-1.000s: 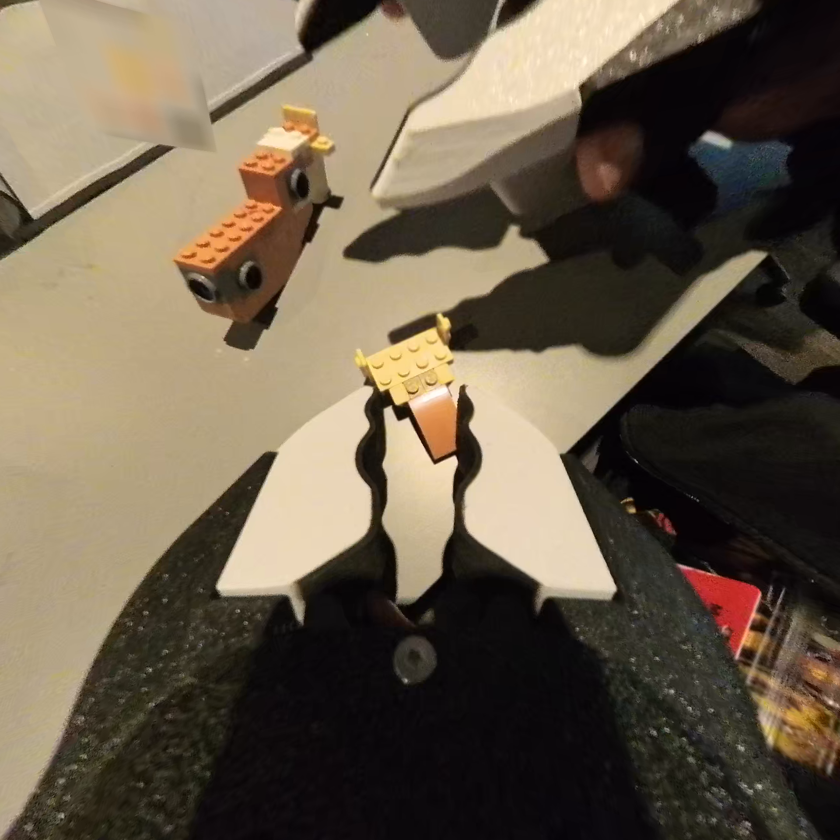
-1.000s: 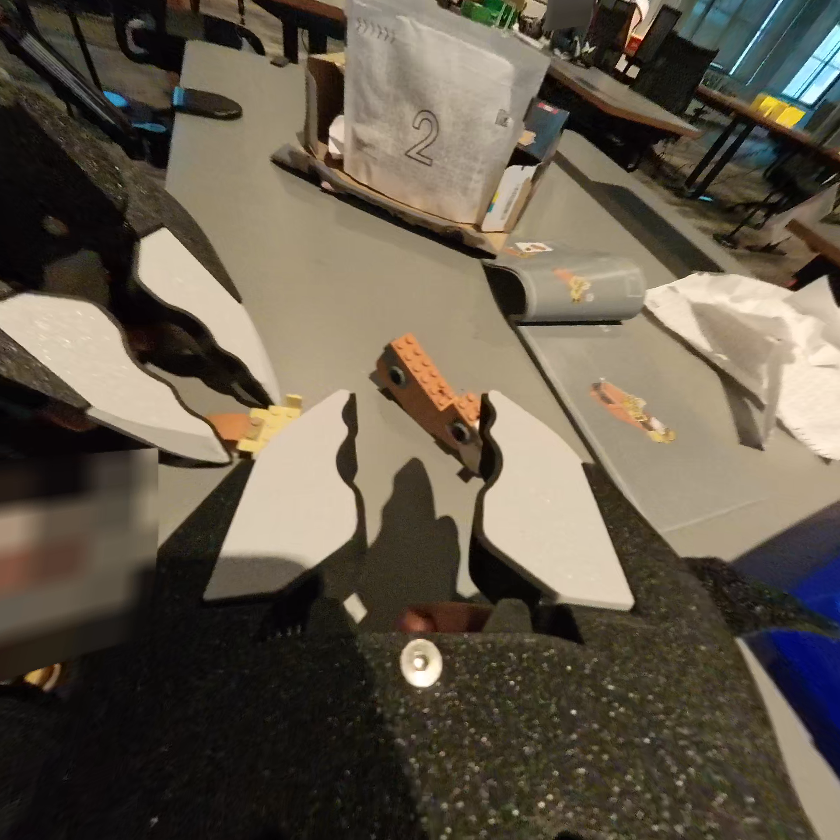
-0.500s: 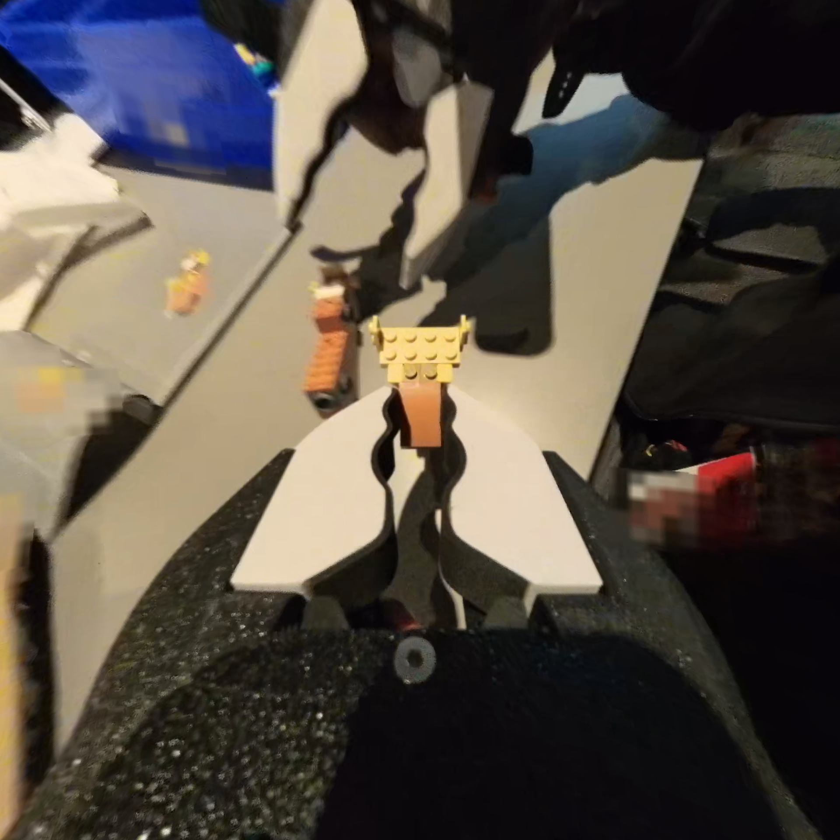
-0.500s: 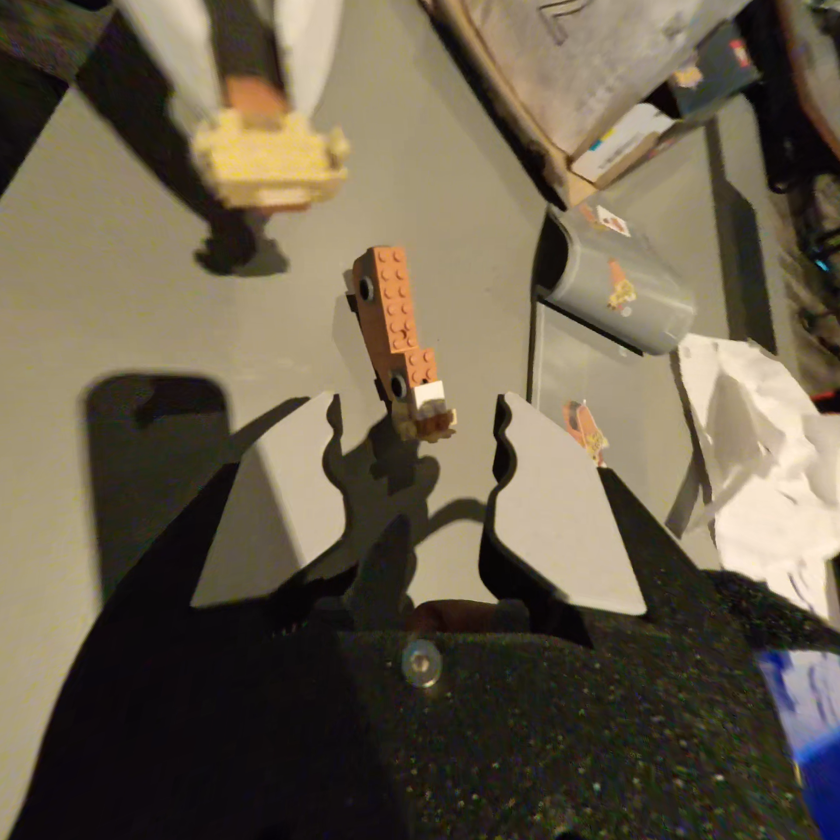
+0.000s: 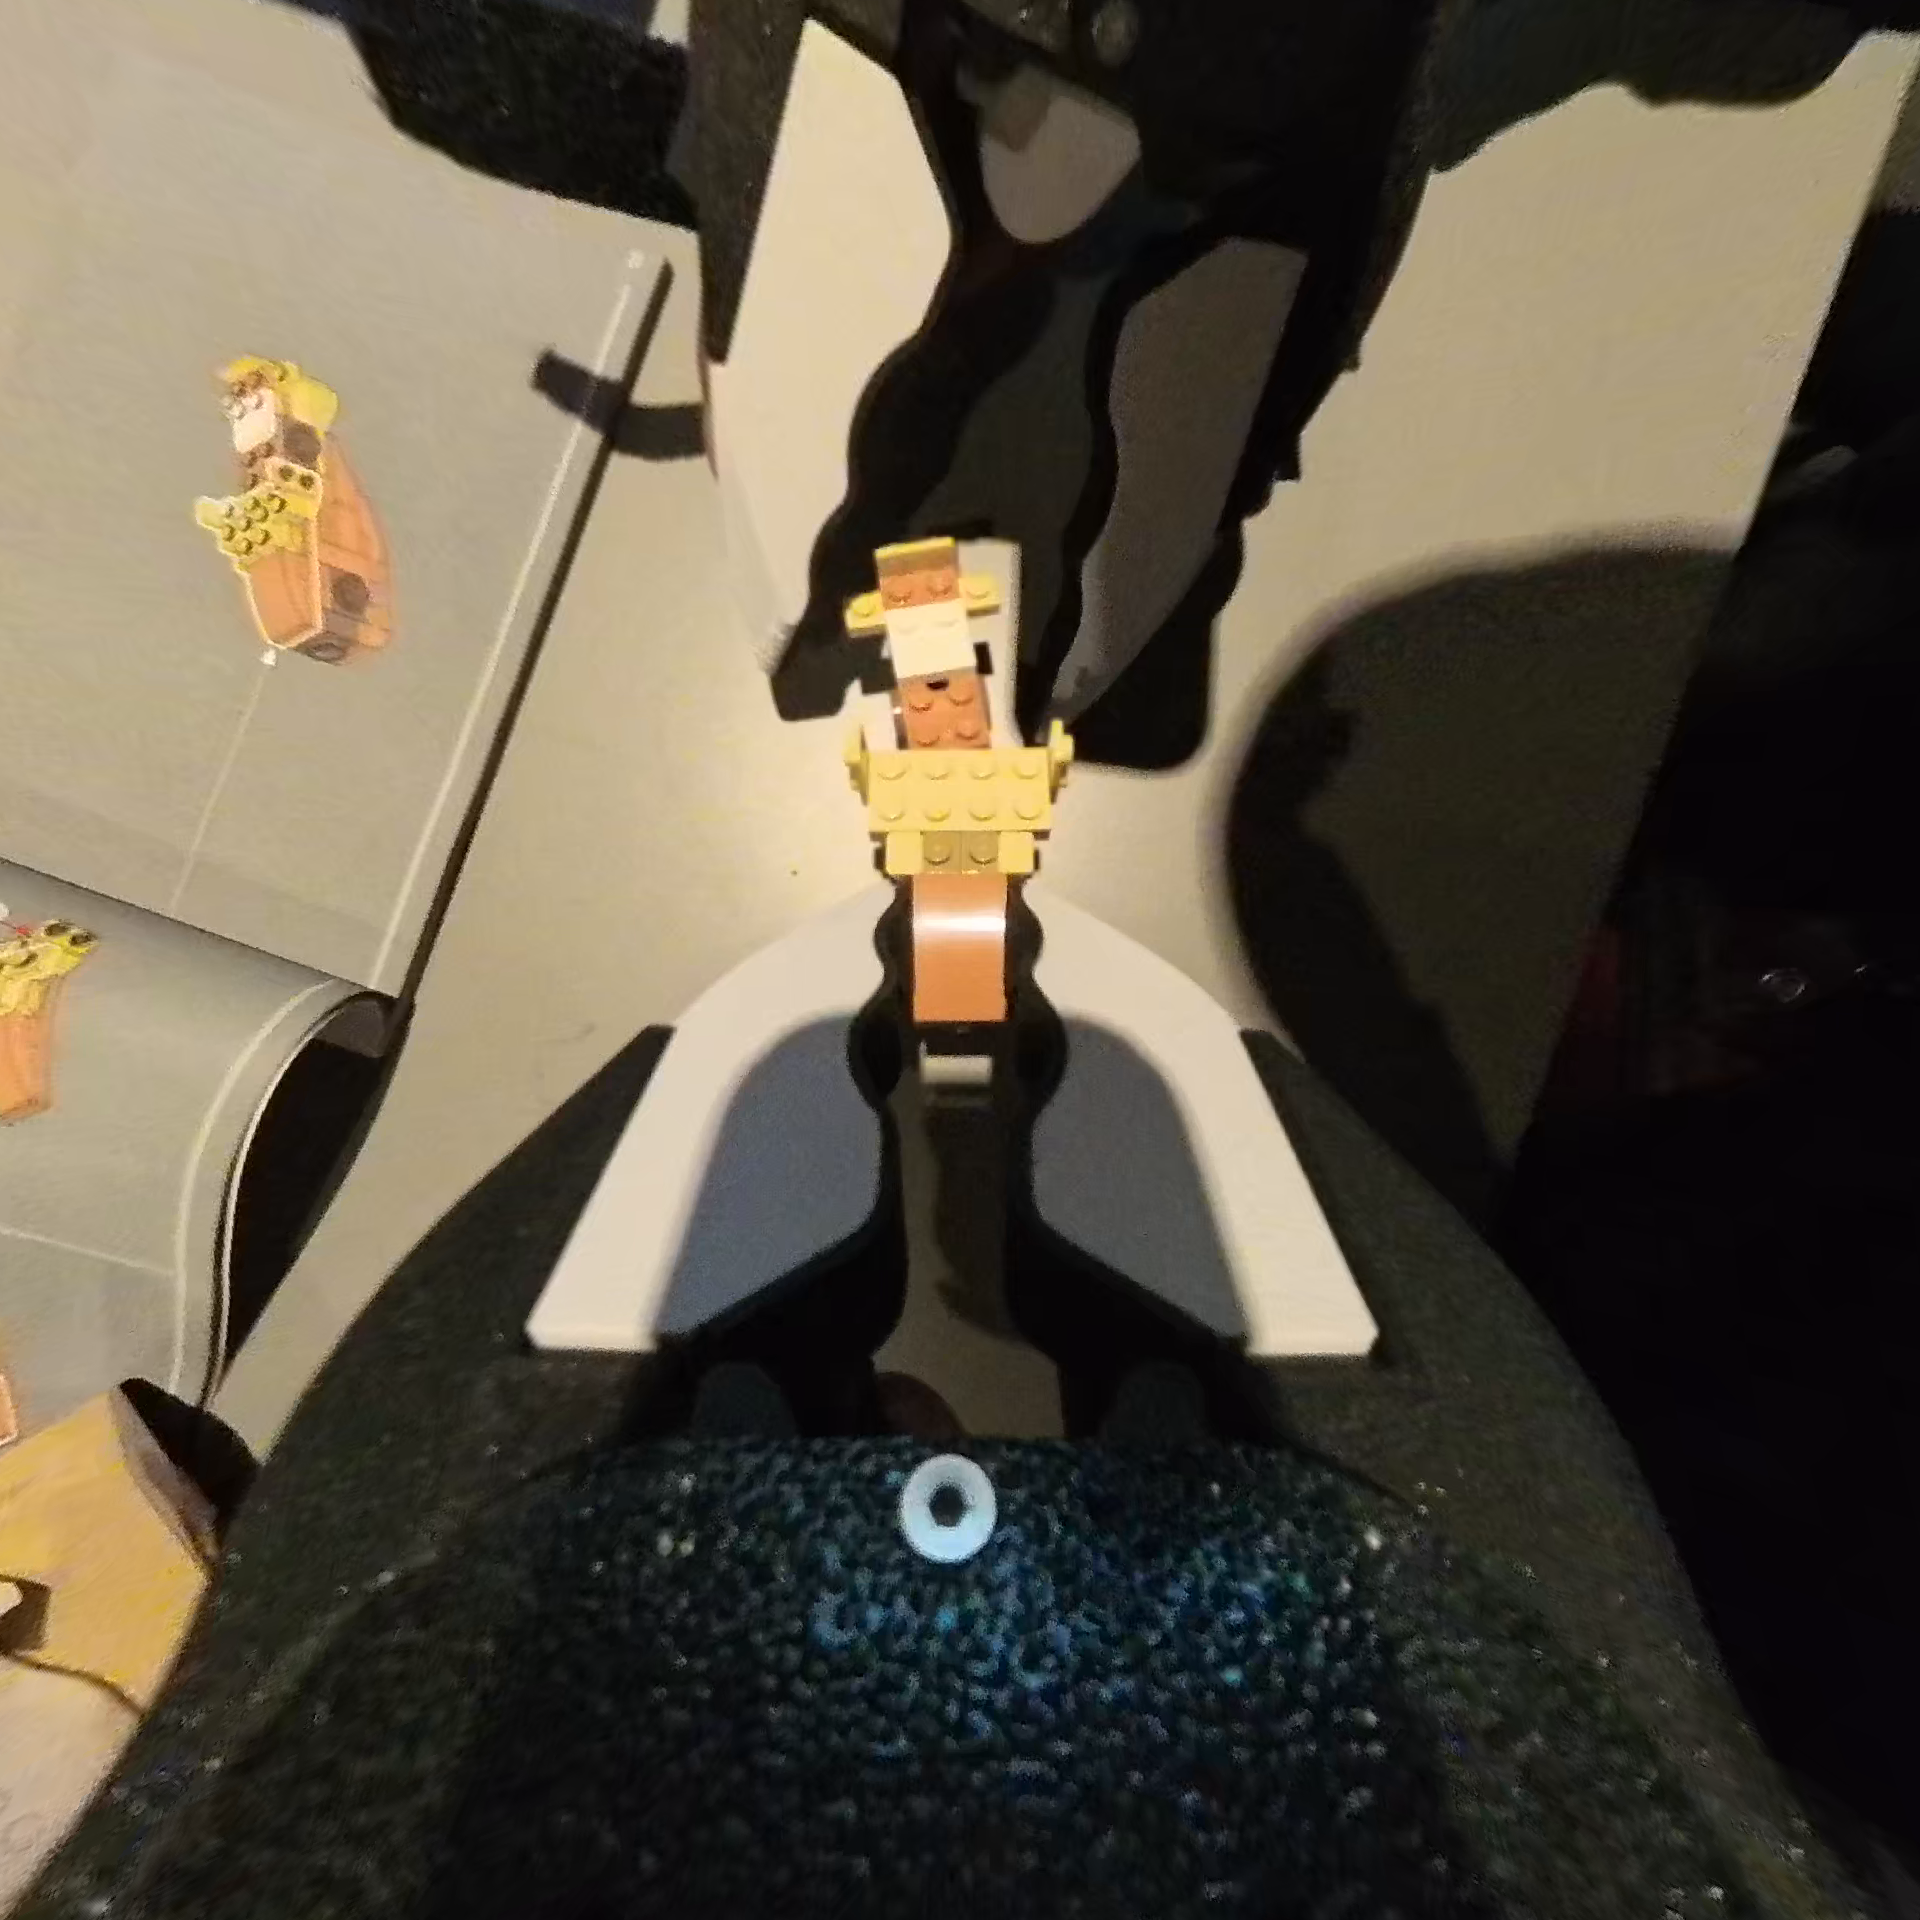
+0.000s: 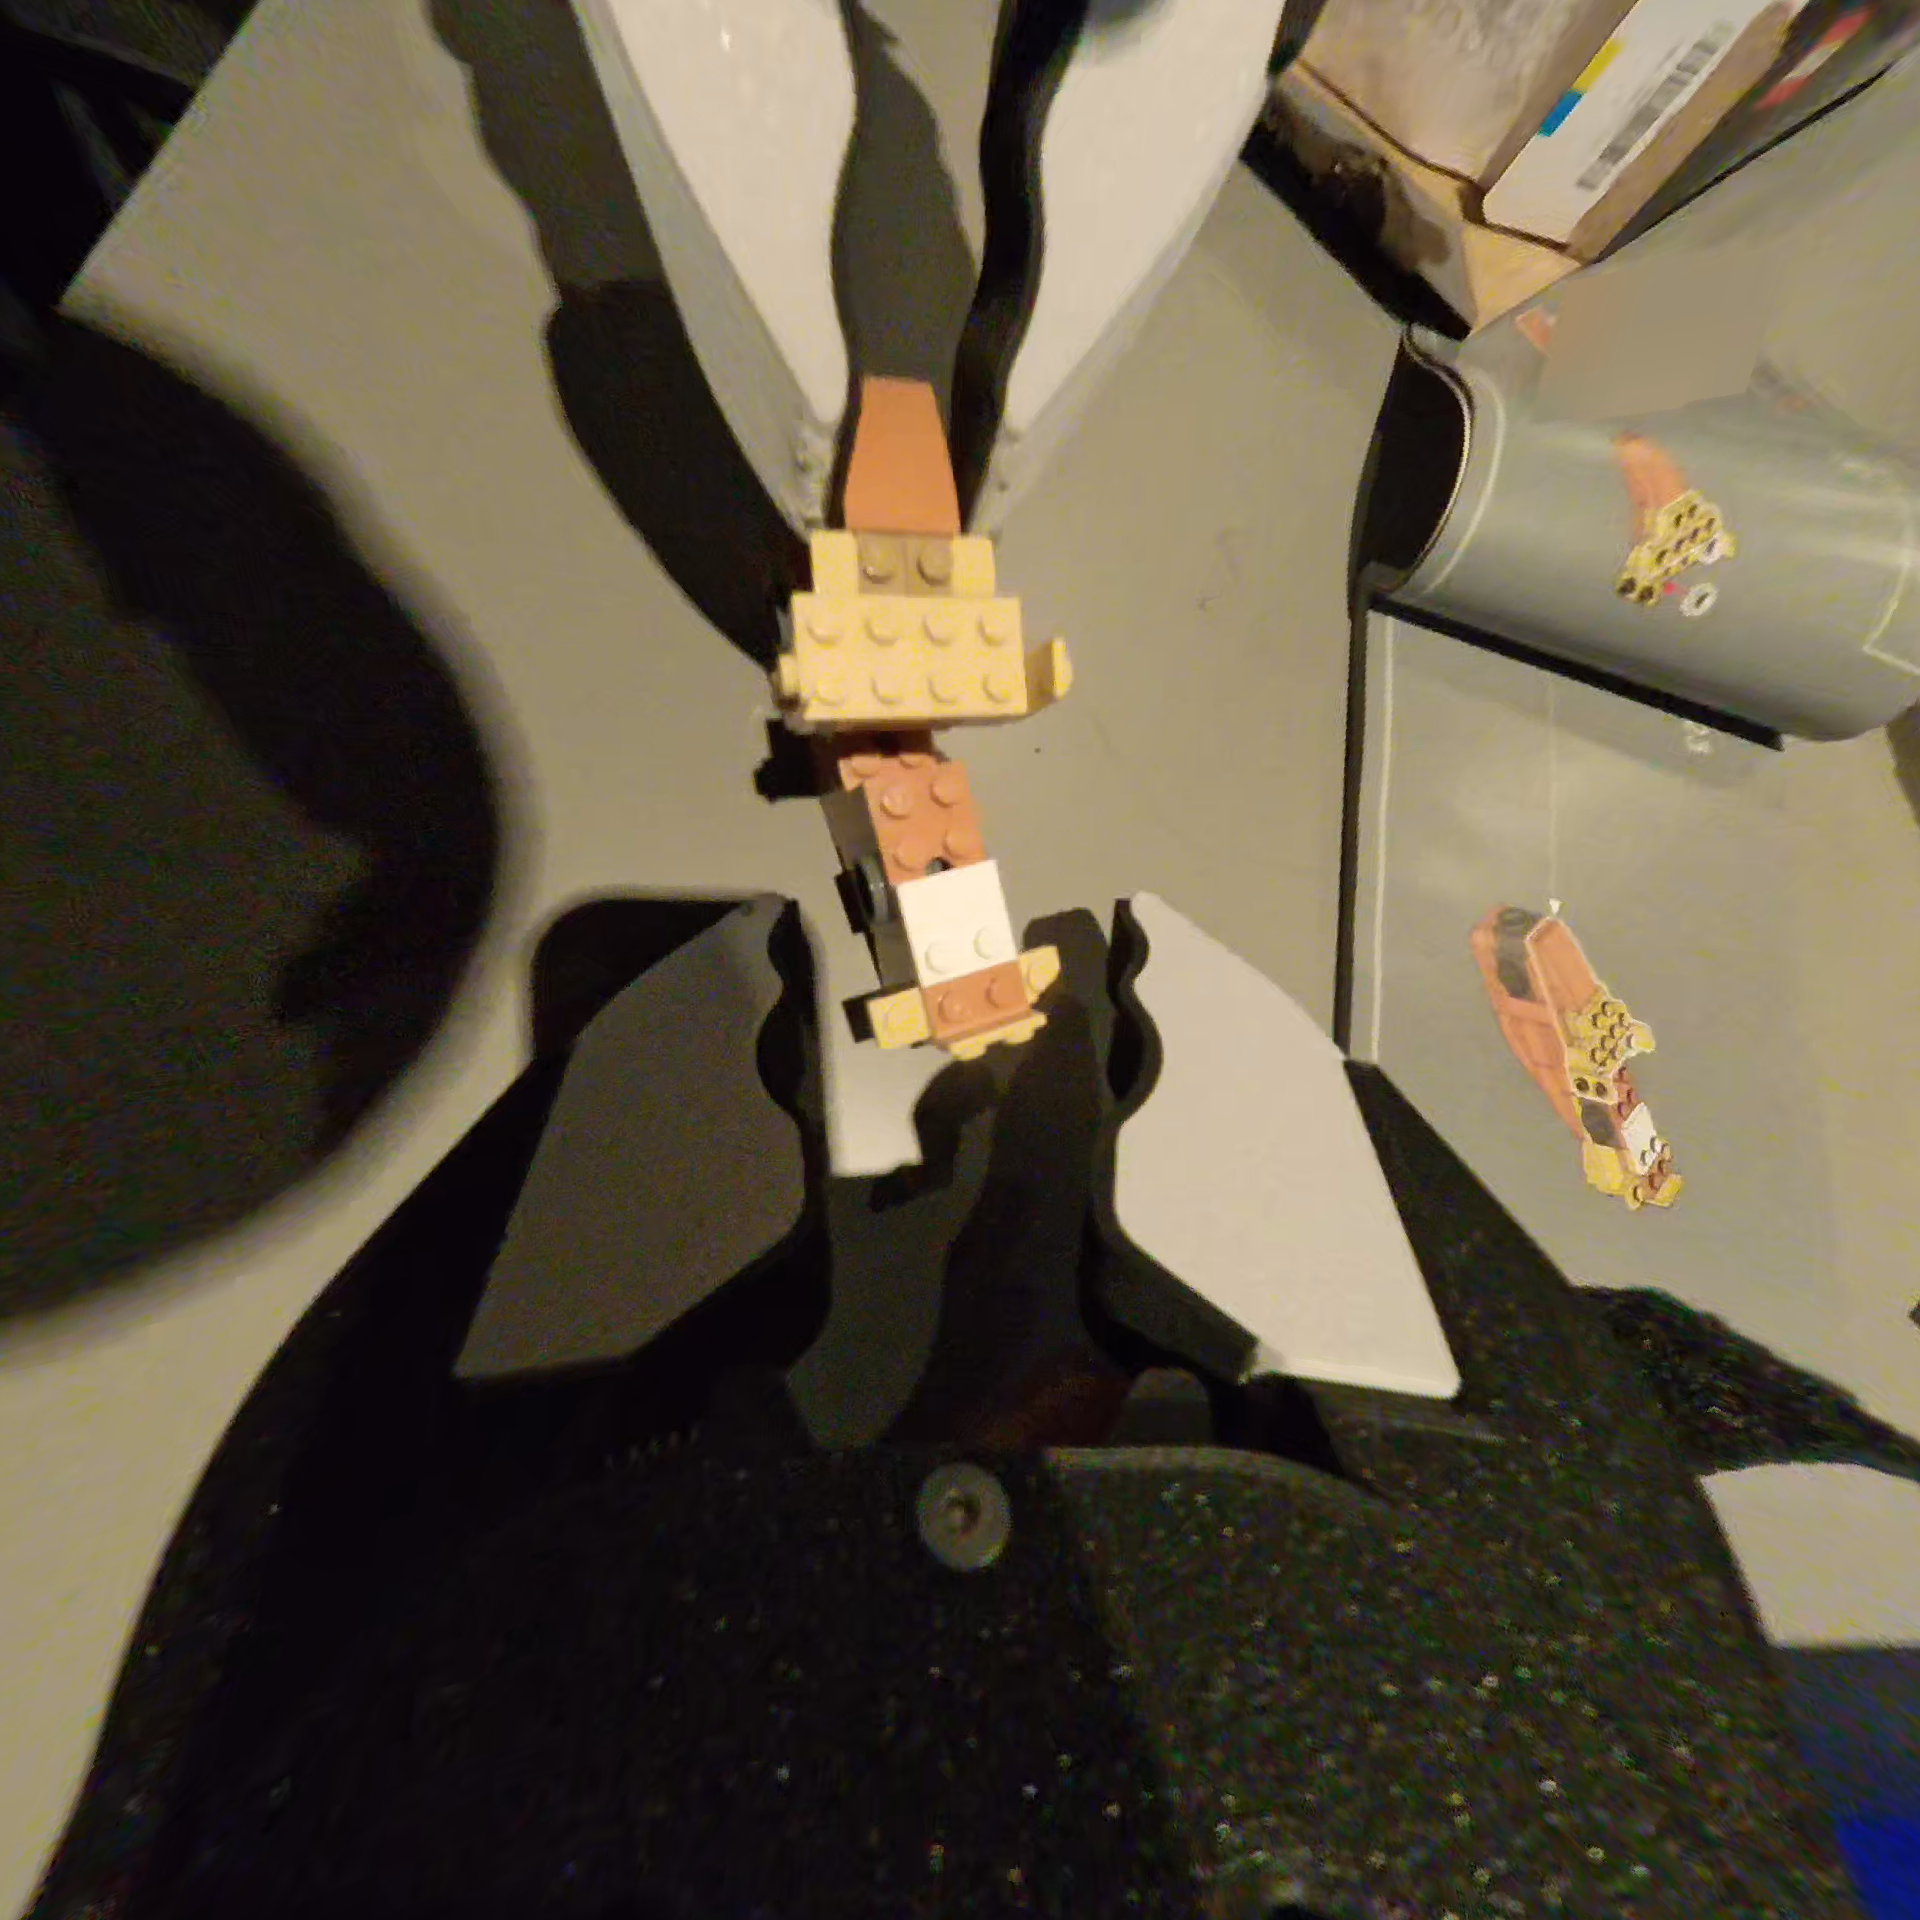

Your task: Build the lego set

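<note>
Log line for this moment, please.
left gripper: shut on tan piece | right gripper: open | body: on table

Each camera sits on the back of its own gripper and looks forward and down along the two fingers at the gray table (image 5: 260, 208). The landmark is the small brick model (image 5: 940, 681) (image 6: 930, 883) lying on the table. The left camera looks at it from one side, the right camera from the other side, so the two views face each other. Both are very close to it. Both show the model, the table around it, and the instruction sheet (image 5: 291, 520) (image 6: 1558, 1039) beside the model.
</note>
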{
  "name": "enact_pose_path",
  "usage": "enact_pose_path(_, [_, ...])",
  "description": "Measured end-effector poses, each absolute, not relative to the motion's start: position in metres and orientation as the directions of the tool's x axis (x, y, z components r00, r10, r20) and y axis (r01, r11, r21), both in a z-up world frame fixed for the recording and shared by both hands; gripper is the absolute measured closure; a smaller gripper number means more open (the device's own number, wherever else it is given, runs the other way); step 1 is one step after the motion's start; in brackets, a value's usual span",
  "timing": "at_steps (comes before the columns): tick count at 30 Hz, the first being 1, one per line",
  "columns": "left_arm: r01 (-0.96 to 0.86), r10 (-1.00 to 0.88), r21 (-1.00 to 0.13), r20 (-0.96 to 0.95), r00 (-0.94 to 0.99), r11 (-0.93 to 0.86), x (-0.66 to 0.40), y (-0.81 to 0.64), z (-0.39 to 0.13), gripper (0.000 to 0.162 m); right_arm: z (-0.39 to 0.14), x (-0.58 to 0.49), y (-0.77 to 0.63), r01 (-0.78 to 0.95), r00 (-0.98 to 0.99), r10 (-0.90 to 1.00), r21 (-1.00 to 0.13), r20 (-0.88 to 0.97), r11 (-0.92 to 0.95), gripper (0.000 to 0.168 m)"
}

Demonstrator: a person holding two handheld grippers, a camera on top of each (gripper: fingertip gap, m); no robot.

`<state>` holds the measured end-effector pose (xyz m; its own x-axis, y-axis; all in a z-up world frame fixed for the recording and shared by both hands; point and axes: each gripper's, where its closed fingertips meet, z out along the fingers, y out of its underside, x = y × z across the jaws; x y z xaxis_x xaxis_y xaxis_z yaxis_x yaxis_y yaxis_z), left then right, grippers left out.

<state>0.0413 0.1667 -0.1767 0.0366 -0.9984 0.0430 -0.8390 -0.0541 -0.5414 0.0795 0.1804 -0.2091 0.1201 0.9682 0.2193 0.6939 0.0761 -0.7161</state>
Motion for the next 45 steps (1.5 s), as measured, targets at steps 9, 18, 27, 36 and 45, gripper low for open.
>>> enact_pose_path(9, [-0.837, -0.997, -0.542, 0.063, 0.042, -0.070, 0.038, 0.165, -0.189, 0.145, -0.210, 0.074, 0.176, 0.682, 0.084, 0.979, -0.727, 0.186, 0.080, 0.134])
enact_pose_path(18, [-0.819, -0.993, -0.568, 0.119, 0.022, -0.087, 0.033, 0.164, -0.190, 0.146, -0.206, 0.068, 0.172, 0.650, 0.078, 0.987, -0.758, 0.144, 0.059, 0.135])
enact_pose_path(27, [-0.814, -0.993, -0.574, 0.117, 0.024, -0.087, 0.029, 0.158, -0.188, 0.146, -0.209, 0.066, 0.173, 0.659, 0.129, 0.980, -0.752, 0.153, 0.030, 0.135])
enact_pose_path(36, [-0.834, -0.997, -0.550, 0.069, 0.017, -0.052, 0.029, 0.161, -0.190, 0.145, -0.208, 0.066, 0.172, 0.658, 0.125, 0.976, -0.751, 0.178, 0.053, 0.135])
enact_pose_path(45, [-0.840, -0.998, -0.541, 0.058, 0.014, -0.043, 0.030, 0.162, -0.191, 0.145, -0.207, 0.066, 0.174, 0.652, 0.133, 0.975, -0.757, 0.176, 0.047, 0.135])
